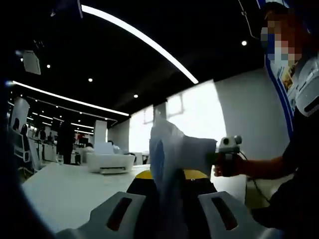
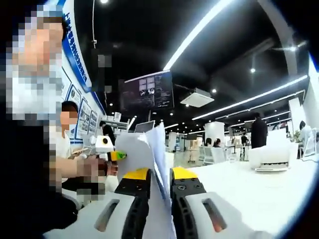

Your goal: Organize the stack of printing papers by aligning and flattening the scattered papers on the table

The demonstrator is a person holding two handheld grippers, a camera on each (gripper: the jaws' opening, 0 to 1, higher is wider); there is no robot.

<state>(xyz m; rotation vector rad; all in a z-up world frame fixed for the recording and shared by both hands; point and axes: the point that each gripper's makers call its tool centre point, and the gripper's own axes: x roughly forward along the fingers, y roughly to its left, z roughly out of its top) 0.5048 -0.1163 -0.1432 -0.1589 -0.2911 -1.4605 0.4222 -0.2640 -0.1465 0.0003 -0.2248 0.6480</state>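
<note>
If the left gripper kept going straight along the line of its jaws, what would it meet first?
Probably the other gripper, which holds the far edge of the paper stack that the left gripper is clamped on. Depth is hard to judge, so it might pass just beside it.

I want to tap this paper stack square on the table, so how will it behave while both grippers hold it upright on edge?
Probably floppy: the paper stack stands on edge between the right gripper jaws, and its top sheets fan apart. In the left gripper view the stack bows, so it likely bends when pushed. Loose sheets may slip against each other.
</note>
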